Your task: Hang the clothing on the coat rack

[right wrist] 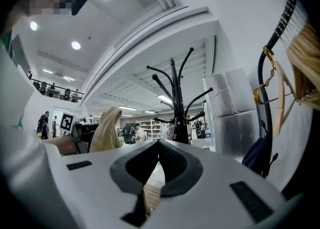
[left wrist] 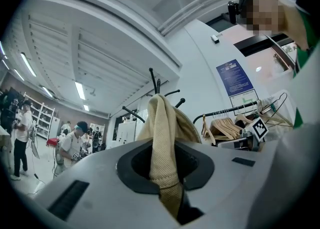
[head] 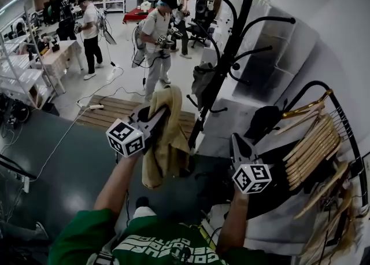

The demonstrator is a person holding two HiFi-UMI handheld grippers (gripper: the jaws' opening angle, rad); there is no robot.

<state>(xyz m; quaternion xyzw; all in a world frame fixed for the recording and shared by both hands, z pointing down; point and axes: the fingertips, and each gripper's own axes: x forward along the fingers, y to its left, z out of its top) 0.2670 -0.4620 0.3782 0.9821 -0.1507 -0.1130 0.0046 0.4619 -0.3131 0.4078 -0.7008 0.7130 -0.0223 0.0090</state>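
The left gripper (head: 157,114) clamps the beige garment (head: 167,142) in its fingers; the cloth hangs straight down. The coat rack (head: 228,67) stands ahead and rightward, rising above it. The right gripper (head: 236,141) has its fingers closed, empty.

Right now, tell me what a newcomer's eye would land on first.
A beige garment hangs at the centre, clamped in the left gripper. Just beyond it, to the right, stands the tall black coat rack with its curved hooks. At far right, a row of wooden hangers crowds a black rail.
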